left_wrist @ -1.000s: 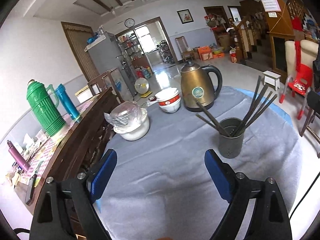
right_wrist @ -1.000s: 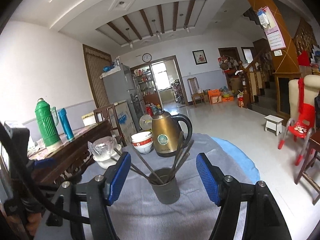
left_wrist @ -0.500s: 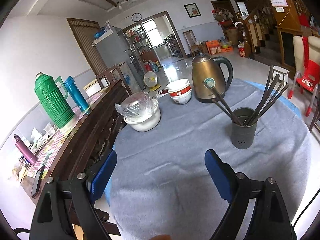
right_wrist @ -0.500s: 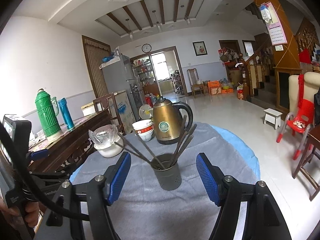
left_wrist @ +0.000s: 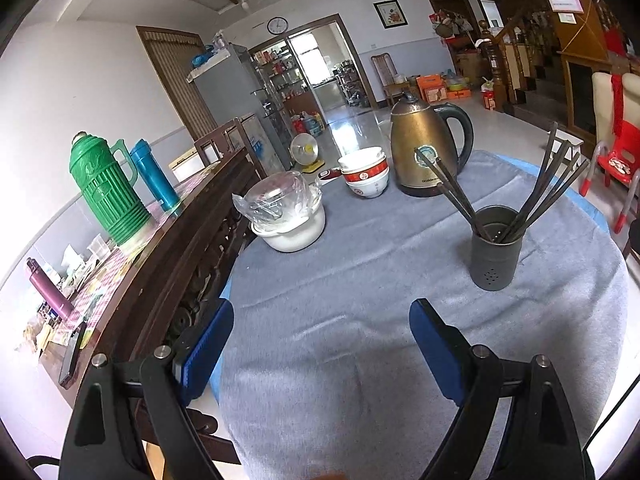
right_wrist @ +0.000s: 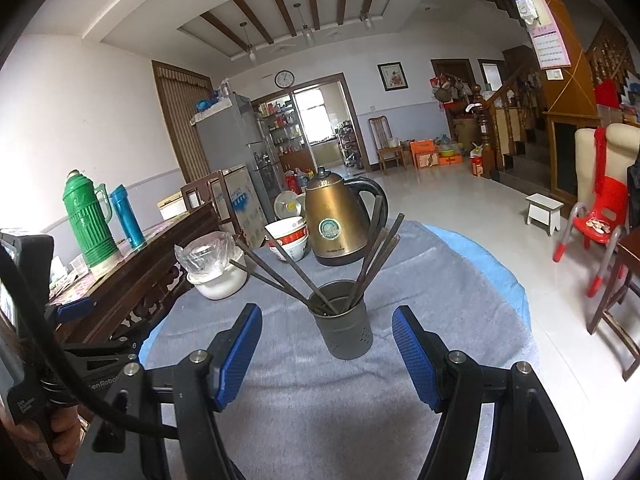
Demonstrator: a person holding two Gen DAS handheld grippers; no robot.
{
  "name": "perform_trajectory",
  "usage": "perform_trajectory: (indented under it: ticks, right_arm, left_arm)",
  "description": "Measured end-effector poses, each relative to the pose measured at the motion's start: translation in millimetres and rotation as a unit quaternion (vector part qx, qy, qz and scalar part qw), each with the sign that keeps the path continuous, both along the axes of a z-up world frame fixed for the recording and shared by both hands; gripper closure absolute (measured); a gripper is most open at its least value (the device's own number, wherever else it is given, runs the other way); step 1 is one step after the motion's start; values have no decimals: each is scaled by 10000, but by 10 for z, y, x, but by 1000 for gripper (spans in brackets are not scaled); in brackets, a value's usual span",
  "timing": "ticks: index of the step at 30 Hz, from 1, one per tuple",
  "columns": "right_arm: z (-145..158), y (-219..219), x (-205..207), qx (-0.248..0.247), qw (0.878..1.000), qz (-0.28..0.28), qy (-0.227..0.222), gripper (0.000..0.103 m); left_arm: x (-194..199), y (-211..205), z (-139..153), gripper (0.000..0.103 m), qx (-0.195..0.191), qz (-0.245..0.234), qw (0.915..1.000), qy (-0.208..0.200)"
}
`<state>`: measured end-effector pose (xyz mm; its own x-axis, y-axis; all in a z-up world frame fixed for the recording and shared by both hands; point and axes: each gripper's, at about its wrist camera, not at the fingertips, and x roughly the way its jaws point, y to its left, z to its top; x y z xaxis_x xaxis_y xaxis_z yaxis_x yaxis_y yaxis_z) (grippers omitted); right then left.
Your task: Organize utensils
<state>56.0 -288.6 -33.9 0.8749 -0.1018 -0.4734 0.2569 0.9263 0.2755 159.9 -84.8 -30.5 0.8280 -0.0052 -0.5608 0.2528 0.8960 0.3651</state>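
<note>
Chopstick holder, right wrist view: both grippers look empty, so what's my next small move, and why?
Probably draw both back slightly and stop. All the chopsticks already stand in the chopstick holder, no loose utensil shows on the grey cloth, and the right hand-held gripper and left hand-held gripper are open and empty.

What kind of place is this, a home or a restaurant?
Most likely a family home's open living and dining room. A round table holds a kettle, stacked bowls and a chopstick holder; a refrigerator and a staircase stand behind.
</note>
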Motion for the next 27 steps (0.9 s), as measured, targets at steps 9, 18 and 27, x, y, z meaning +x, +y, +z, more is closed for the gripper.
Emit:
perform_trajectory:
  ticks: [9, 18, 27]
  right_arm:
    - [-23, 36, 52, -16, 10000, 15, 78, 31]
    - [-36, 70, 87, -42, 9999, 14, 133, 31]
    - [-57, 79, 91, -40, 9999, 16, 134, 31]
  left_arm:
    - [47, 33, -27, 13, -19, 23, 10000, 46]
    - [51, 57, -42, 13, -26, 30, 10000, 67]
    - [54, 60, -49, 13, -25, 28, 10000, 71]
